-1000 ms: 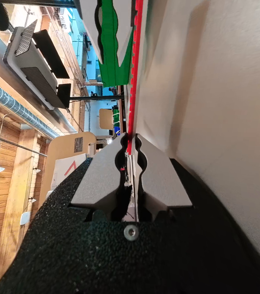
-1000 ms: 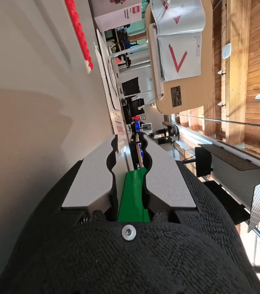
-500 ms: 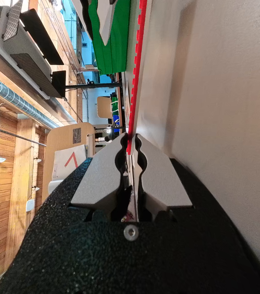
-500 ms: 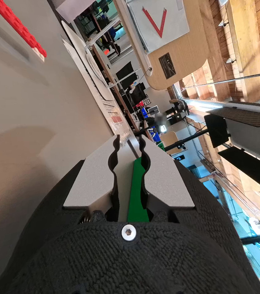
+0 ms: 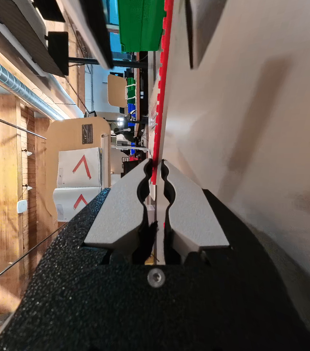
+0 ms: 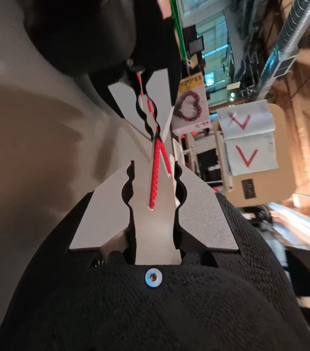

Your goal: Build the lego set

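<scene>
While both views are lying tilted sideways, left hand-held gripper (image 5: pixel 156 165) is clamping thin red studded lego strip (image 5: pixel 161 79) at its near end, fingers nearly together on it. Strip is running along pale worktop (image 5: pixel 254 133), white edge beneath. Right hand-held gripper (image 6: pixel 153 164) is hovering with fingers apart, gripping nothing, pointing at strip's free end (image 6: pixel 154 188). Green bin (image 5: pixel 141 24) is sitting beyond strip, far end of worktop. Box with heart picture (image 6: pixel 190 108) is standing behind.
</scene>
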The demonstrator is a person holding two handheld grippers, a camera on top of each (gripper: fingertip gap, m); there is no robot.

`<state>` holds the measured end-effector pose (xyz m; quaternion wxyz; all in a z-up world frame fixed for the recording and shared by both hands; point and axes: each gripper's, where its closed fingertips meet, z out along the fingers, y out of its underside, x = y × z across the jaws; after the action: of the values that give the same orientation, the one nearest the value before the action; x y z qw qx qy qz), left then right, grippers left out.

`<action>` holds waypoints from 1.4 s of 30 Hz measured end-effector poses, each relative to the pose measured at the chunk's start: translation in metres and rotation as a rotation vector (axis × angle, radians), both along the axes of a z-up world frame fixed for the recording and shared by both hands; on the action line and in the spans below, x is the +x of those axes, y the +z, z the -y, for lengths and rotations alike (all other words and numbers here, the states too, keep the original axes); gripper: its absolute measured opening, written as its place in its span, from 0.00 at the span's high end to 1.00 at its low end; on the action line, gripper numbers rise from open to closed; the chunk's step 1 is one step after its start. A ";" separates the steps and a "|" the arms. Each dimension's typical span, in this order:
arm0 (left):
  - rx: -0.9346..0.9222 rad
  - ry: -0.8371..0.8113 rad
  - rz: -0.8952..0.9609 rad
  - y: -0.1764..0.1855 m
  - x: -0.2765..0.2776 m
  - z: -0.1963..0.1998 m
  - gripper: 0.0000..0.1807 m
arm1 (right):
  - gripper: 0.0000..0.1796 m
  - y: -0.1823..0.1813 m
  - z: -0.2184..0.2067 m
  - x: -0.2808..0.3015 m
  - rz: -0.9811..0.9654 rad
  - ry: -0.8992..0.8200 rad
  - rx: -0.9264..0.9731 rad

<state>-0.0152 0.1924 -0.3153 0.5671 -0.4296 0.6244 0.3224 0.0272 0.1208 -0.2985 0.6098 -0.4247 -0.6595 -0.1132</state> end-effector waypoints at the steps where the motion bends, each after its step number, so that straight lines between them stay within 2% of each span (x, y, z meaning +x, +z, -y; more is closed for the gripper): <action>1: -0.005 0.001 0.008 0.002 0.001 0.002 0.97 | 0.79 -0.001 -0.004 0.000 0.033 -0.033 0.048; 4: -0.020 -0.015 0.020 0.004 0.003 0.007 0.97 | 0.85 -0.003 -0.011 -0.002 0.108 -0.081 0.149; 6: -0.020 -0.026 0.020 0.006 0.005 0.010 0.97 | 0.87 -0.006 -0.011 -0.005 0.122 -0.090 0.154; 10: -0.001 -0.041 0.031 0.011 0.007 0.014 0.97 | 0.96 -0.003 -0.019 0.000 0.143 -0.158 0.219; 23: 0.107 -0.224 -0.023 0.017 0.032 0.045 0.96 | 0.97 -0.001 -0.035 0.029 0.157 -0.131 0.309; 27: 0.087 -0.205 -0.052 0.012 0.040 0.048 0.96 | 0.97 -0.008 -0.046 0.032 0.163 -0.130 0.299; 32: 0.078 -0.106 -0.073 0.012 0.042 0.041 0.97 | 0.96 -0.013 -0.061 0.029 0.119 -0.146 0.264; 35: 0.083 -0.056 -0.056 0.015 0.036 0.034 0.97 | 0.88 -0.009 -0.066 0.030 0.045 -0.171 0.206; 38: 0.110 0.009 -0.022 0.024 0.024 0.024 0.97 | 0.85 0.000 -0.065 0.038 -0.116 -0.186 0.083; 40: 0.142 0.048 0.014 0.035 0.016 0.018 0.97 | 0.87 0.004 -0.061 0.041 -0.350 -0.163 -0.175; 42: 0.172 0.070 0.058 0.045 0.011 0.015 0.97 | 0.89 0.015 -0.053 0.037 -0.668 -0.077 -0.546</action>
<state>-0.0040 0.1774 -0.2700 0.6079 -0.4100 0.5623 0.3821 0.0642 0.1736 -0.2833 0.6504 -0.6082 -0.4151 0.1864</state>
